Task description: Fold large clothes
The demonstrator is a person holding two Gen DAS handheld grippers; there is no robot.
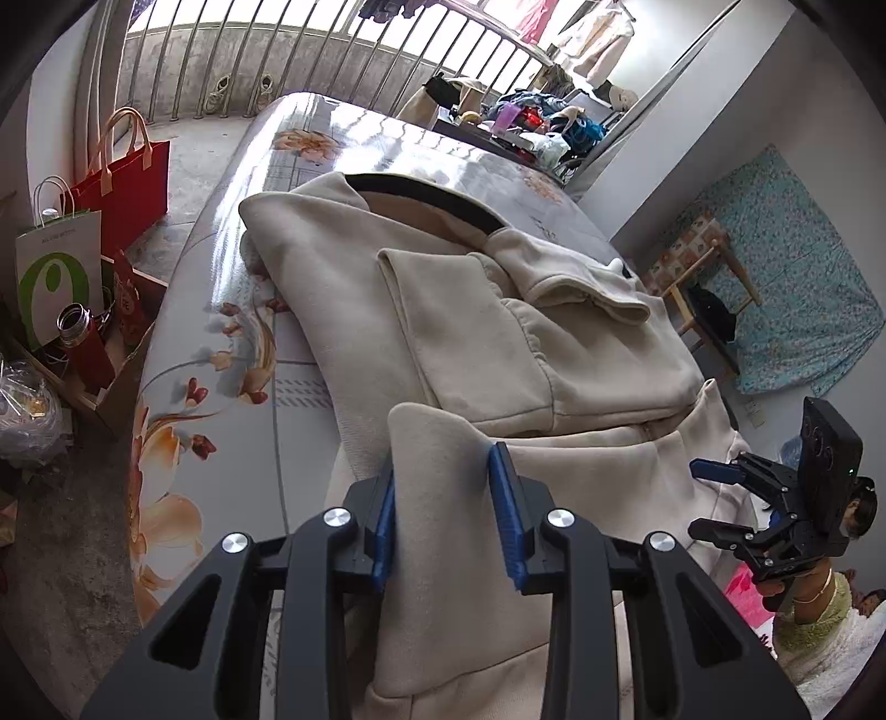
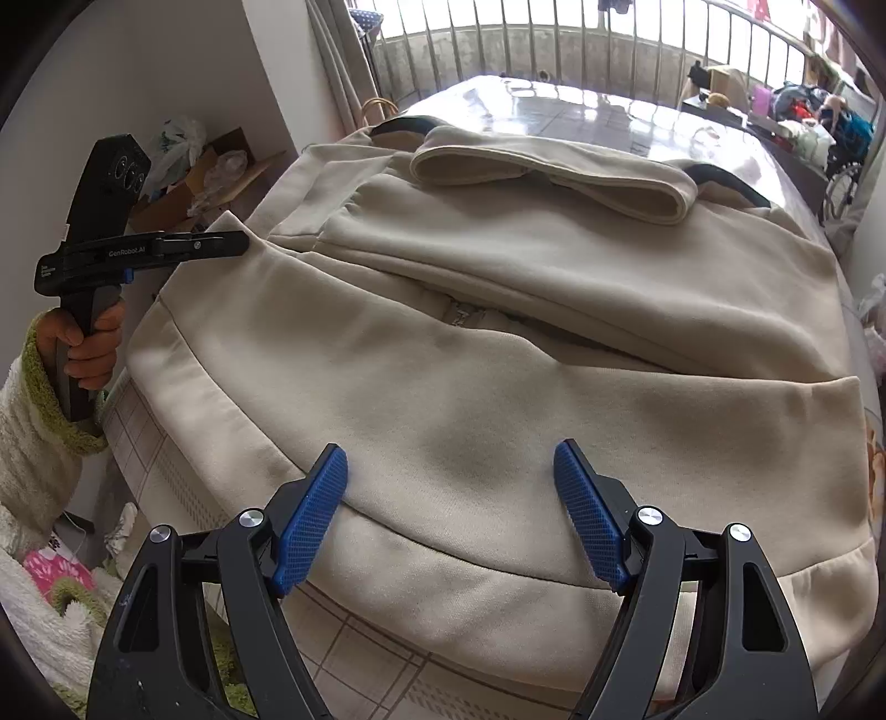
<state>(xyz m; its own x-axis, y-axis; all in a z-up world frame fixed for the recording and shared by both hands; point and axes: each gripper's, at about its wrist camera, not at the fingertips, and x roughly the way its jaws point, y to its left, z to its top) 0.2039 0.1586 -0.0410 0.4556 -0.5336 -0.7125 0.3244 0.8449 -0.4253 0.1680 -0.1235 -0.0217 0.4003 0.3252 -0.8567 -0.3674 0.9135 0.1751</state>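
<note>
A large beige hooded jacket (image 1: 498, 343) lies spread on the bed, sleeves folded across its chest; it also fills the right wrist view (image 2: 498, 343). My left gripper (image 1: 446, 509) is shut on a corner of the jacket's hem and lifts it a little off the bed. It shows from the side in the right wrist view (image 2: 221, 243). My right gripper (image 2: 449, 509) is open and empty, just above the hem band at the near edge of the bed. It also shows in the left wrist view (image 1: 714, 498), open, at the right.
The bed (image 1: 232, 354) has a glossy floral cover. Red and white paper bags (image 1: 127, 177) and a flask (image 1: 83, 343) stand on the floor at the left. A cluttered table (image 1: 520, 127) and balcony railing (image 2: 554, 44) lie beyond. A wooden stool (image 1: 709, 288) stands at the right.
</note>
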